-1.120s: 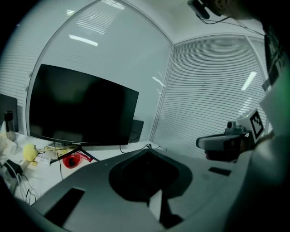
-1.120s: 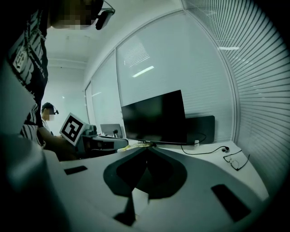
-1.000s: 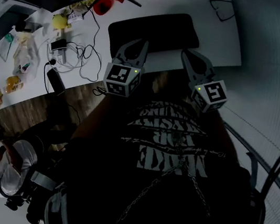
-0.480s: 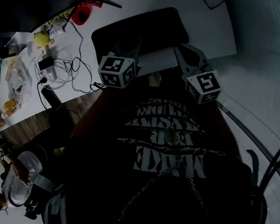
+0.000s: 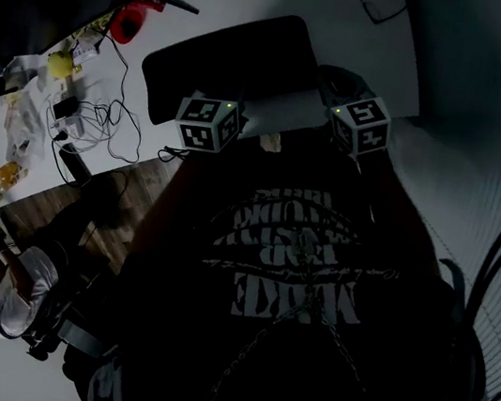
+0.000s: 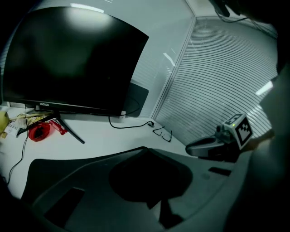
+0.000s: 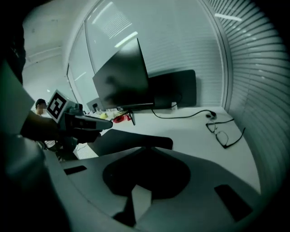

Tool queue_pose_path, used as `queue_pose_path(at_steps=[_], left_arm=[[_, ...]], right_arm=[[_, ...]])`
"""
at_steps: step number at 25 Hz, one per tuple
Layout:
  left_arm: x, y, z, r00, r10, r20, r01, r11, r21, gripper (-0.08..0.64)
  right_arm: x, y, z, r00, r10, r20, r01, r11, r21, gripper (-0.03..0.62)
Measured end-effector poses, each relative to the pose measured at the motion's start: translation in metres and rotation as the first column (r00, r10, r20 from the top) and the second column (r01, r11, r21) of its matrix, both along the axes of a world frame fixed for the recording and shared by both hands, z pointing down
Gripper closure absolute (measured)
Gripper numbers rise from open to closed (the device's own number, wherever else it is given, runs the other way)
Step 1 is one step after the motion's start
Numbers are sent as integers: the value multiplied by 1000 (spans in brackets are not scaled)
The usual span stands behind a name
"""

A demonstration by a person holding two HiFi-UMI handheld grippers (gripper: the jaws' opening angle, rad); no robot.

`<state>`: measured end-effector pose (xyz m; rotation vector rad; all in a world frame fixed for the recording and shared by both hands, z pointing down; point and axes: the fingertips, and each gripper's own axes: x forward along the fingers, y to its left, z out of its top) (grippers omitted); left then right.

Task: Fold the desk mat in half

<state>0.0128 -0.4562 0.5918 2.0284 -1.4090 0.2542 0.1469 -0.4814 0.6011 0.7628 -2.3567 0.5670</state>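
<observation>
Black with rounded corners, the rectangular desk mat (image 5: 227, 56) lies flat and unfolded on the white desk (image 5: 378, 64), in front of the dark curved monitor (image 6: 68, 59). The left gripper (image 6: 145, 149) hangs by the mat's near edge, its fingertips pressed together with nothing between them. The right gripper (image 7: 147, 148) is likewise clenched and empty, near the mat's right end. A pair of dark-framed eyeglasses (image 7: 224, 131) rests on the desk, well apart from the mat.

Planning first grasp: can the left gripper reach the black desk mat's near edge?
Probably yes: the left gripper is just short of the black rectangular desk mat, nothing between; its jaws are together and must open first.
</observation>
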Motion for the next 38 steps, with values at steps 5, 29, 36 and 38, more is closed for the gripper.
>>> queue_pose_path(at_steps=[5, 29, 36, 38], left_arm=[[19, -17, 24, 996, -81, 36, 83, 995, -53, 552], [-6, -21, -20, 962, 204, 183, -212, 977, 28, 390], [-1, -30, -3, 758, 534, 375, -566, 824, -30, 308], [8, -26, 14, 629, 648, 430, -686, 723, -86, 288]], right_arm=[[13, -26, 69, 995, -95, 1, 93, 971, -218, 474], [-48, 19, 25, 779, -627, -21, 606, 744, 282, 577], [-37, 64, 31, 664, -734, -143, 726, 588, 356, 577], [-33, 69, 33, 664, -730, -162, 730, 586, 353, 577]])
